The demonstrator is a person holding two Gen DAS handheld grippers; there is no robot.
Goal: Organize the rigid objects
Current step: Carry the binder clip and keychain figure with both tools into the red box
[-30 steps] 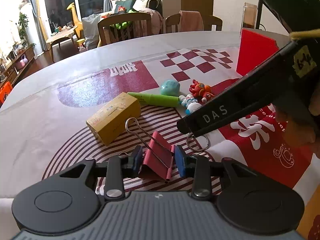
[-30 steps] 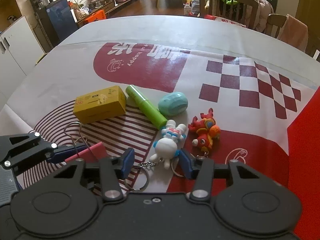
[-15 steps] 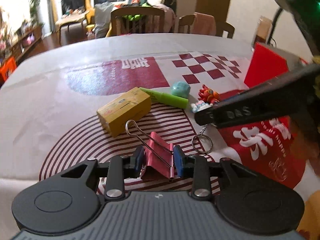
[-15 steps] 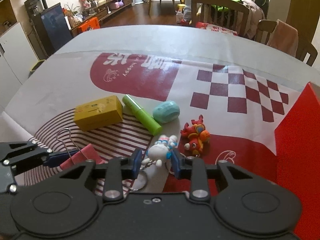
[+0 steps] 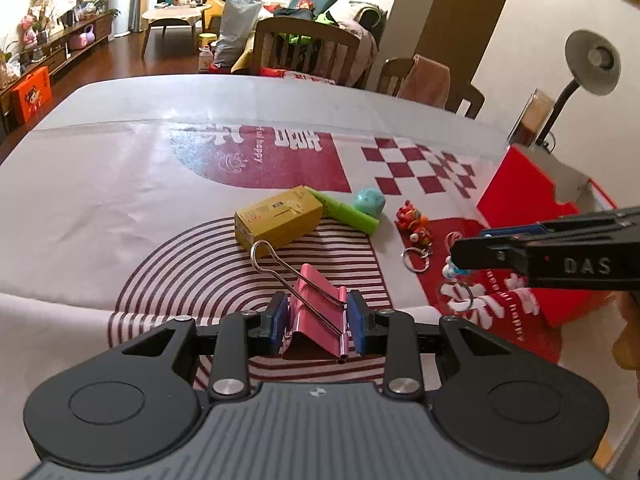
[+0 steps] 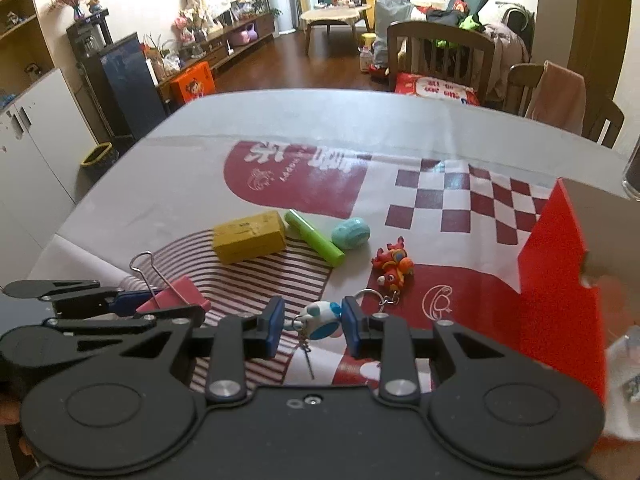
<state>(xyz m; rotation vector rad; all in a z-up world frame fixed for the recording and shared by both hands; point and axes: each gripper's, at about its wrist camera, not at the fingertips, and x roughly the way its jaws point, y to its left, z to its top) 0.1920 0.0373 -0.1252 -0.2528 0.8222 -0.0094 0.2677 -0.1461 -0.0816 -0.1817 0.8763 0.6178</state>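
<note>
My left gripper (image 5: 316, 320) is shut on a pink binder clip (image 5: 316, 300), held off the table with its wire handle sticking up to the left. My right gripper (image 6: 312, 320) is shut on a small white and blue keychain figure (image 6: 322, 318), whose chain dangles below. The left wrist view shows the right gripper (image 5: 472, 252) at the right, with the key ring (image 5: 466, 298) hanging under it. On the tablecloth lie a yellow box (image 6: 248, 236), a green tube (image 6: 314, 238), a teal egg-shaped thing (image 6: 351, 233) and a red dragon keychain (image 6: 392, 264).
An open red box (image 6: 560, 272) stands at the table's right, close beside my right gripper. A desk lamp (image 5: 592, 60) rises behind it. Wooden chairs (image 6: 440, 52) line the table's far edge. The tablecloth (image 5: 120, 184) to the left is bare.
My right gripper closed on the white and blue figure and lifted it off the cloth. My left gripper rose with the pink clip and rolled level.
</note>
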